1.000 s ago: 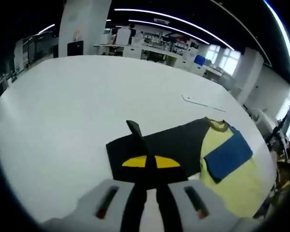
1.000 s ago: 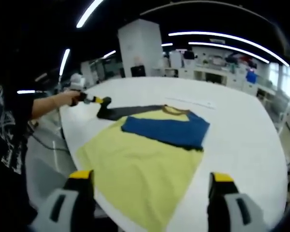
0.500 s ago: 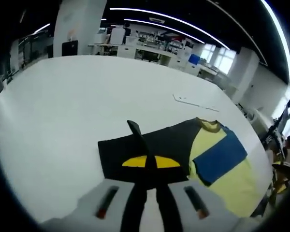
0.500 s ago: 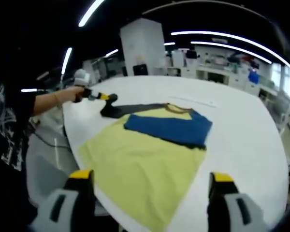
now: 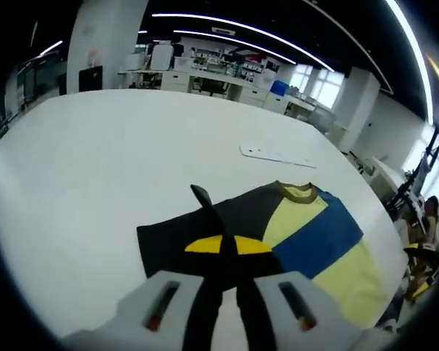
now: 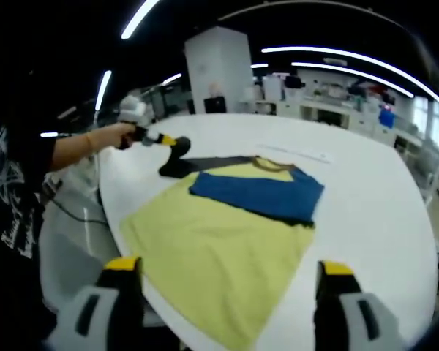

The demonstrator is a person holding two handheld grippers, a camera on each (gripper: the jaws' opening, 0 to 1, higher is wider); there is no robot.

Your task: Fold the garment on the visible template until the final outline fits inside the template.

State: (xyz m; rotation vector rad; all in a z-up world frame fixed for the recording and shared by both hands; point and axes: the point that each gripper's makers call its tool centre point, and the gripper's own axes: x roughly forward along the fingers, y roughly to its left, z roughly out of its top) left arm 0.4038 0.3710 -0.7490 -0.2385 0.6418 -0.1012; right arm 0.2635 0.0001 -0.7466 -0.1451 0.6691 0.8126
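A yellow T-shirt lies flat on the white table, its hem near the table's front-left edge. Its blue sleeve is folded across the chest. My left gripper is shut on the black sleeve, and a peak of black cloth stands up above the jaws. The right gripper view has that left gripper at the sleeve's end, held by a person's hand. My right gripper hovers open over the shirt's hem, holding nothing.
A thin white strip lies on the table beyond the collar. Bare tabletop spreads left and behind the shirt. The table's rounded edge drops to the floor beside the person's body. Benches and shelves line the far wall.
My left gripper has carried the black sleeve end inward toward the shirt's body, so the sleeve looks shorter. The right gripper stays open and nearly still.
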